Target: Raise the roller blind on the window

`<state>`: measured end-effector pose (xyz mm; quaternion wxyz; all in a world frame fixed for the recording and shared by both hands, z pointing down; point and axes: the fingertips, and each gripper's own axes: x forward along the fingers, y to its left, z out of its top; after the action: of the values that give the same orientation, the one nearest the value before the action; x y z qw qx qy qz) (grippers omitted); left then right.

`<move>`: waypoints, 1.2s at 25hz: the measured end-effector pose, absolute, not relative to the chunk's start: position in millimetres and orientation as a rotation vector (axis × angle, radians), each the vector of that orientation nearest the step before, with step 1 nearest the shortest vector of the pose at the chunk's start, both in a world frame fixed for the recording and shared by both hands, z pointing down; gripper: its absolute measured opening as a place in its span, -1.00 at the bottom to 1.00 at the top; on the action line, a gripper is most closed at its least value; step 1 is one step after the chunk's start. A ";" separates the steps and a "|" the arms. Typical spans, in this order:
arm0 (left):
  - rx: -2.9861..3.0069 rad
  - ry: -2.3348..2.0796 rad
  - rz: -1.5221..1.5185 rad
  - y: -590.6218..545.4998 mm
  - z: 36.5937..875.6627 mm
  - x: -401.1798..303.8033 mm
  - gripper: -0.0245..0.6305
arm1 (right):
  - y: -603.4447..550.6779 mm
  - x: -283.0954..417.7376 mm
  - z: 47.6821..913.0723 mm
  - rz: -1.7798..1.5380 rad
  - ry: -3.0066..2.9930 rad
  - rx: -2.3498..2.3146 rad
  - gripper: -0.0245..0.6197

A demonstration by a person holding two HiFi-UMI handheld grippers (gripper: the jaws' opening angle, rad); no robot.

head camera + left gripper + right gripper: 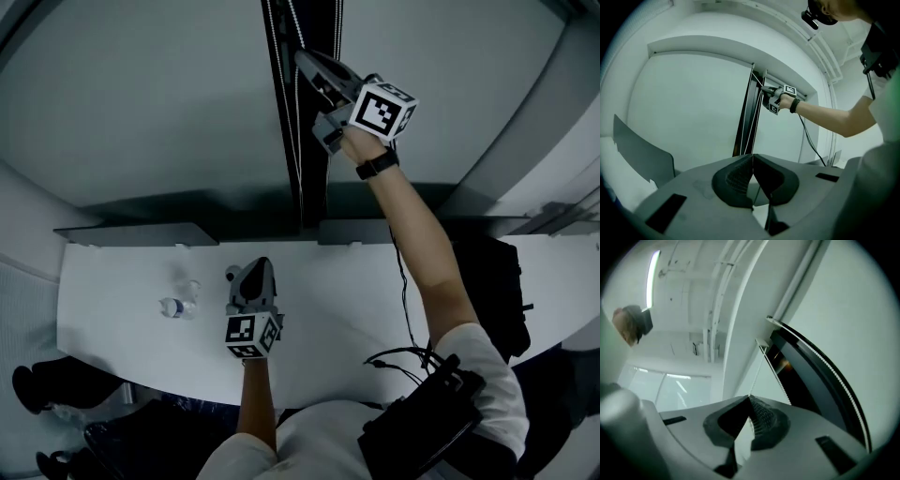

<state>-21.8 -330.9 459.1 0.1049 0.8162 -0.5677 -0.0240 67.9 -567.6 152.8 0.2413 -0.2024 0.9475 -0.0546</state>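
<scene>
pinching the thin beaded chain (775,372) between ribbed dark pads (764,420) of the right gripper (750,401); holding the left gripper (753,161) pressed tip to tip, empty, above a smooth white table (112,347).

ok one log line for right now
right gripper shut on chain, up high | left gripper shut, over table | blind down

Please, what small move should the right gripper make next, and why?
Probably draw the right gripper straight down. Its jaws are shut on the bead chain, with the arm stretched high, so a downward pull seems the way to run the chain. The left gripper, jaws together, is lower; I cannot tell if it holds a strand.
</scene>
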 end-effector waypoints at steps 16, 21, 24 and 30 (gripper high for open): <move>2.377 -1.587 -0.299 -242.8 433.6 -78.2 -0.91 | -503.2 93.1 305.2 -0.241 2.752 -1.274 -0.91; 2.393 -1.520 -0.336 -240.3 429.7 -81.3 -0.91 | -391.4 69.8 378.9 -0.425 2.617 -1.119 -0.91; 2.410 -1.460 -0.344 -235.1 430.8 -76.5 -0.91 | -351.0 82.8 430.1 -0.521 2.581 -1.162 -0.91; 2.509 -1.202 -0.214 -219.6 456.4 -31.2 -0.91 | -249.7 87.1 495.9 -0.611 2.624 -1.104 -0.91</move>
<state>-31.2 -219.6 456.4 0.1749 0.8853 -0.4242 -0.0756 87.1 -249.7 495.9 0.1147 -0.3767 0.8953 -0.2083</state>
